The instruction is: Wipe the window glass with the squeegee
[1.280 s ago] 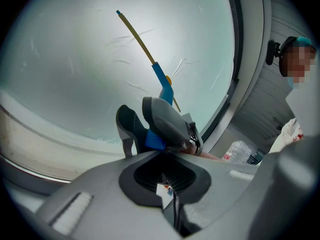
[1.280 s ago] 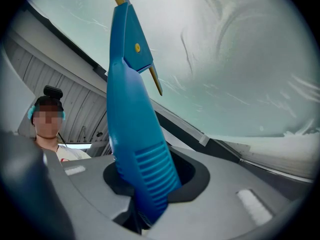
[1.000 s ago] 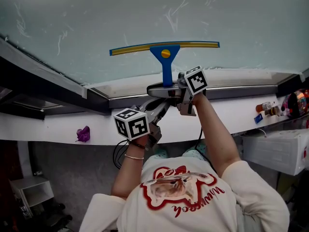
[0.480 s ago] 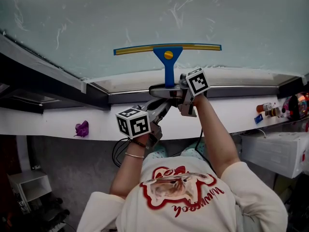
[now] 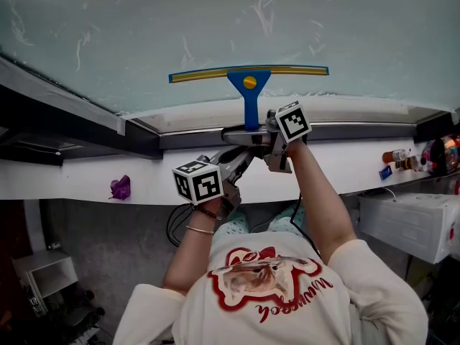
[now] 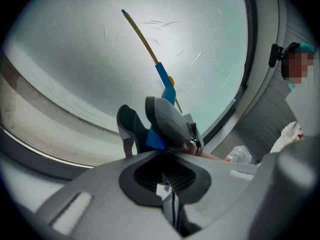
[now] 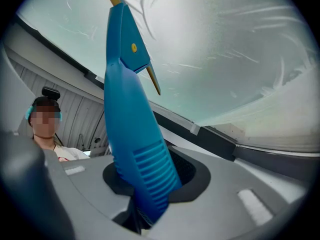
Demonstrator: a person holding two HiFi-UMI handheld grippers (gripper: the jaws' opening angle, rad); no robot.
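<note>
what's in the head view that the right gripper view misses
Only the head view: the squeegee's whole yellow-edged blade on the window glass, the left gripper and right gripper under its handle, and a purple object on the white sill. Only the right gripper view: the handle's ribbed end running down between its jaws, and a black device on the person's head. Both: the blue squeegee and the streaked glass.

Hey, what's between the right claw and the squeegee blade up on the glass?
Only the squeegee's own blue handle, running from the right claw up to the blade; nothing else. The head view shows it.
</note>
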